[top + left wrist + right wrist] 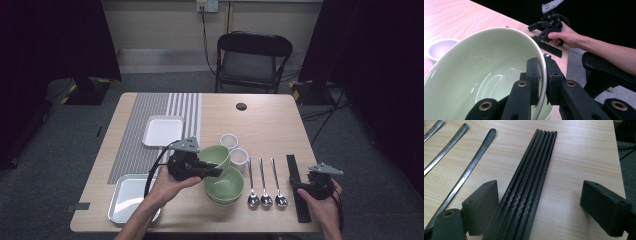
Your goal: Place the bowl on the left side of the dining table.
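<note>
worktop [270,120]: light wood, striped grey mat on the side left of the bowl stack.
trays: square white tray [163,131] on the mat, up-left of the stack; steel tray [125,200] at the near-left corner, left of the stack.
bowl stack: lower green bowl [226,189] flat on the worktop, near-centre.
upper green bowl [481,75]: tilted, lifted off the lower bowl at its left rim, still over the stack.
left gripper [543,82]: pinching the upper green bowl's rim, one jaw inside the wall, one outside; comes in from the stack's left.
right gripper [539,207]: jaws spread wide, nothing held, straddling the chopsticks, well right of the stack.
chopsticks [529,185]: black bundle lying flat, side by side, right of the spoons, near the worktop's right edge.
spoons [265,185]: three steel, parallel, just right of the stack, bowls of the spoons toward the near edge.
cups: two small white cups [234,149], touching each other, just behind the stack.
</note>
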Demonstrator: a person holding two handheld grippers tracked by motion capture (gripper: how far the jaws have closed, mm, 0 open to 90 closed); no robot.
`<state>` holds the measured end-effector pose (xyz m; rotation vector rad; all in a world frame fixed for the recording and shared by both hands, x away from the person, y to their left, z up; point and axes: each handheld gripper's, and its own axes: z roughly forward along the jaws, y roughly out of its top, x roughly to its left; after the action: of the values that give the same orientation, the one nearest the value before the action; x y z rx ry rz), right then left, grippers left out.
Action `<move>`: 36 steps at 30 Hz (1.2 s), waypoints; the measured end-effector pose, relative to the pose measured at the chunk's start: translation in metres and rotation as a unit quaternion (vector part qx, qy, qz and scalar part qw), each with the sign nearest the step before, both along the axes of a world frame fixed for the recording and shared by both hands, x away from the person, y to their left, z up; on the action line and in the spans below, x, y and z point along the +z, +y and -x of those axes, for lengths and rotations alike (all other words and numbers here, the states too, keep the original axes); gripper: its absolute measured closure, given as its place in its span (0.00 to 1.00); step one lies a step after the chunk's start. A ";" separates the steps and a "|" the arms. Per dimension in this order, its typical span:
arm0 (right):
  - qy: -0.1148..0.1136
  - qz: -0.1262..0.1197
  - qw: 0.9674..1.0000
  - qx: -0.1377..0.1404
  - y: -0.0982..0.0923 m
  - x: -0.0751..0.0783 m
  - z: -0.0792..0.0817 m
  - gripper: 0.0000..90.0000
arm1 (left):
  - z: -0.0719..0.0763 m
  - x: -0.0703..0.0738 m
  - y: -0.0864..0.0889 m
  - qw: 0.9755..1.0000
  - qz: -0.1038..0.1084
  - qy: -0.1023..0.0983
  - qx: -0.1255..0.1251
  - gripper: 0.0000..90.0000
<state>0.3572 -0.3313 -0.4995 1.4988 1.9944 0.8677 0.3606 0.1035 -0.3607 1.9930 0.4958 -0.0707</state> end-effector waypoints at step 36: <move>0.001 -0.001 1.000 0.000 0.000 0.000 0.000 0.16 | -0.051 0.010 0.056 0.995 -0.007 -0.018 0.095 0.93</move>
<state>0.3572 -0.3312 -0.4995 1.5010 1.9950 0.8695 0.4117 0.1595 -0.3511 1.9469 0.6623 0.0860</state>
